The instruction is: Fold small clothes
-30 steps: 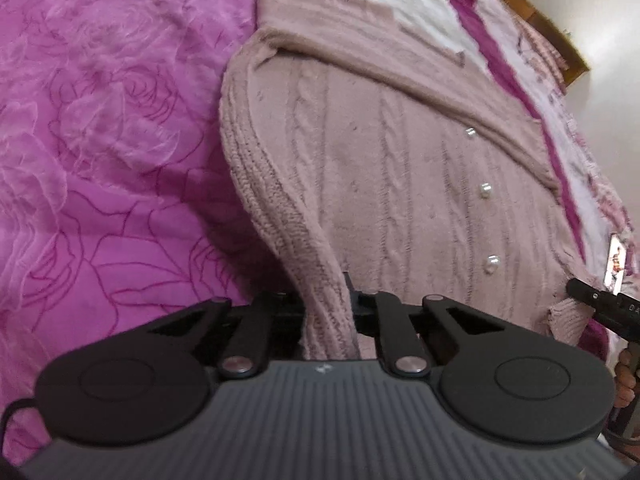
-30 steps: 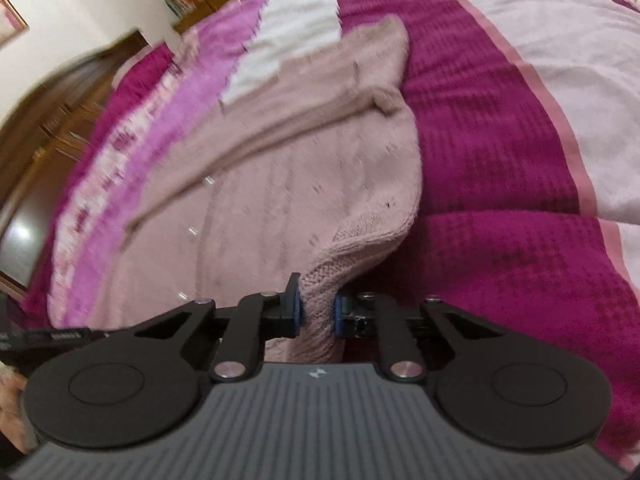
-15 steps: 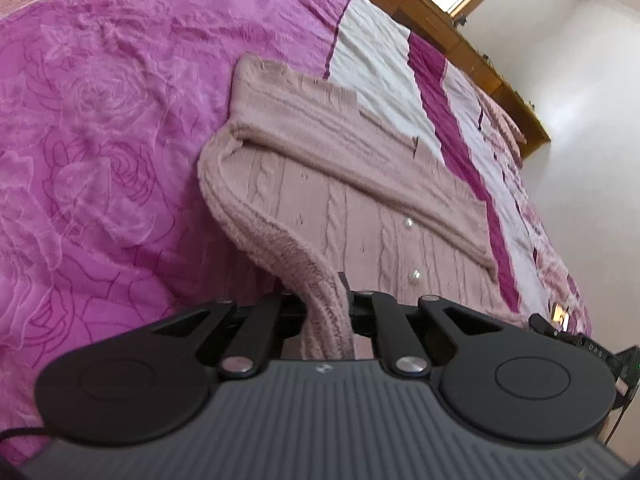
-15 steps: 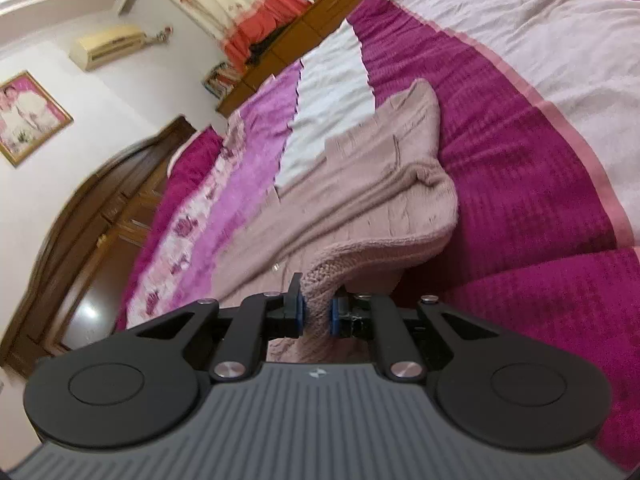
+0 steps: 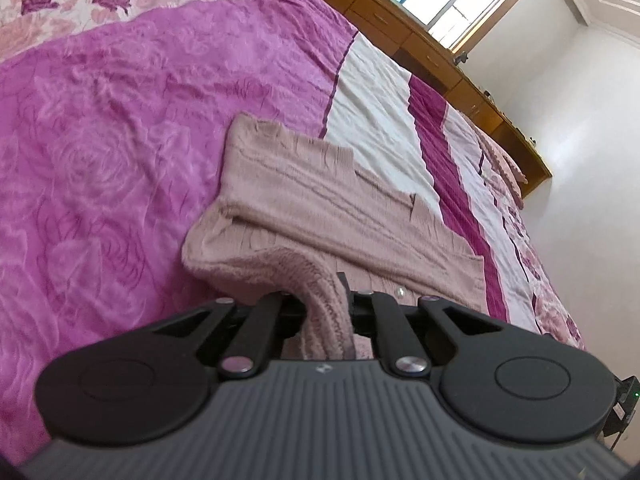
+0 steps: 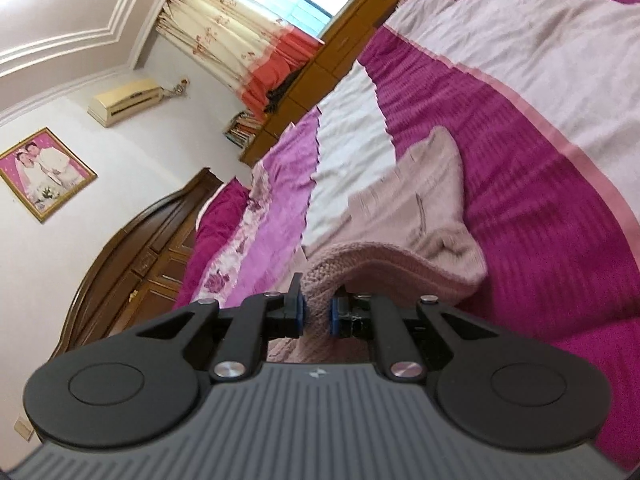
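Observation:
A dusty pink cable-knit cardigan (image 5: pixel 316 204) with pearl buttons lies on the bed, its sleeves folded across the body. My left gripper (image 5: pixel 326 312) is shut on the ribbed hem at one bottom corner and holds it lifted above the bed. My right gripper (image 6: pixel 317 314) is shut on the other hem corner of the cardigan (image 6: pixel 424 216), also lifted. The raised hem arches over the rest of the garment toward its far end. The fingertips are hidden in the knit.
The bed is covered by a magenta rose-pattern blanket (image 5: pixel 100 152) and a striped white and magenta spread (image 6: pixel 540 168). A wooden cabinet (image 5: pixel 436 56) runs under the window. A dark wooden headboard (image 6: pixel 132 256) stands at the left.
Both grippers have lifted the cardigan's hem up and carried it forward over the body. The cameras tilt up, and the window and walls have come into view.

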A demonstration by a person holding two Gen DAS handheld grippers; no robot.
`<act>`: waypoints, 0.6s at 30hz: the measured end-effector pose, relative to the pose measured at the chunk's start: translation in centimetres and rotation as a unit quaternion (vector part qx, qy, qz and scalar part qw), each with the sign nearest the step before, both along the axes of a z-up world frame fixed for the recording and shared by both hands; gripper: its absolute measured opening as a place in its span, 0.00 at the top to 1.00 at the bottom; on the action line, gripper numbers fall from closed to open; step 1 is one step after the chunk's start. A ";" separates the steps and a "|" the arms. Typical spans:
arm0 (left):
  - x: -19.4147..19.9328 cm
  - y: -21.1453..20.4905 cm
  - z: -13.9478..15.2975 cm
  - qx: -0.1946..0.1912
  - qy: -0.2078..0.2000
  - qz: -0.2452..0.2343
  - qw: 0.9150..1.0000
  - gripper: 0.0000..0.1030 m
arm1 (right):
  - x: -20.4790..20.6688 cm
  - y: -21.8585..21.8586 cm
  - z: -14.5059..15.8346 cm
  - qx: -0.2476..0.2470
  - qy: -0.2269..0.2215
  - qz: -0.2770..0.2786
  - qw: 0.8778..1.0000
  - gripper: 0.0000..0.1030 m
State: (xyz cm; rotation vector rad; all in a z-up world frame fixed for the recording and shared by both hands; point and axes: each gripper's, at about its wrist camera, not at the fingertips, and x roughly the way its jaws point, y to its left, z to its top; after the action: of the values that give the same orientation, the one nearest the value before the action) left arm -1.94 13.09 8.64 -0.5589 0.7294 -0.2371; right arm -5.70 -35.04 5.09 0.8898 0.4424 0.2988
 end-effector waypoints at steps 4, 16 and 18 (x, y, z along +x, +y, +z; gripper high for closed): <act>1.6 -0.2 1.3 0.003 -0.025 0.011 1.000 0.92 | 1.9 -0.4 0.9 0.002 -0.017 -0.008 1.000 0.88; 8.8 -0.4 2.7 0.008 -0.073 0.038 0.997 0.92 | 10.1 -1.8 1.6 0.014 -0.025 -0.047 0.998 0.88; 10.2 -0.5 2.3 0.006 -0.072 0.039 0.997 0.92 | 11.6 -1.9 1.2 0.013 -0.016 -0.054 0.998 0.88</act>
State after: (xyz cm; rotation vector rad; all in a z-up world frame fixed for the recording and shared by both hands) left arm 8.23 12.62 10.94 -0.5511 0.5672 -0.1983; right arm 5.87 -36.95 6.24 0.9298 0.3598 0.2211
